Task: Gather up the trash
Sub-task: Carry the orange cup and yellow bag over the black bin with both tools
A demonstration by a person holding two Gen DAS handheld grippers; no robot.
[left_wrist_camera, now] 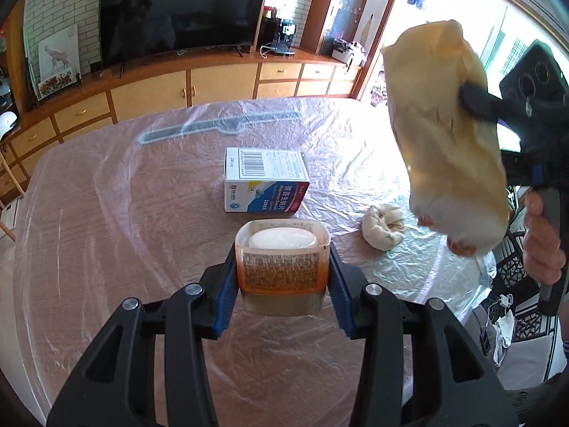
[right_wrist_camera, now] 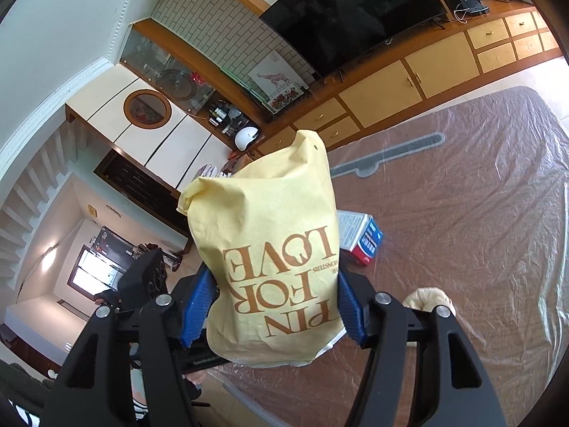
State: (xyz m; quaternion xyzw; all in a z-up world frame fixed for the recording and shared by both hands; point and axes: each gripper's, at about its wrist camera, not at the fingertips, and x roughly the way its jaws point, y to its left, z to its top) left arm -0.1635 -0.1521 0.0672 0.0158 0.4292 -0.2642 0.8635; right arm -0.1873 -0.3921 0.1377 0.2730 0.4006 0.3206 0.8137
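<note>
Left claw (left_wrist_camera: 282, 267) is clamped on a small square plastic jar (left_wrist_camera: 282, 265): clear walls, amber tint, printed label, white round cap facing away from the camera. Jar is lifted clear of the desk (left_wrist_camera: 106, 213), long axis running forward along the fingers.

Right claw (right_wrist_camera: 277, 306) is clamped on a yellow bag (right_wrist_camera: 270, 249), soft non-woven fabric with brown lettering, hanging limp above the desk's right side.

Key relation: from the left wrist view the bag (left_wrist_camera: 448, 149) sits up and to the right of the jar, well apart. I can't see which way the bag's mouth faces, so my guess is it needs turning toward the jar first.

Still on the desk: a blue-and-white cardboard box (left_wrist_camera: 266, 178) just ahead of the jar, and a crumpled paper wad (left_wrist_camera: 384, 227) to its right. Desk is covered in crinkly clear plastic sheet.
</note>
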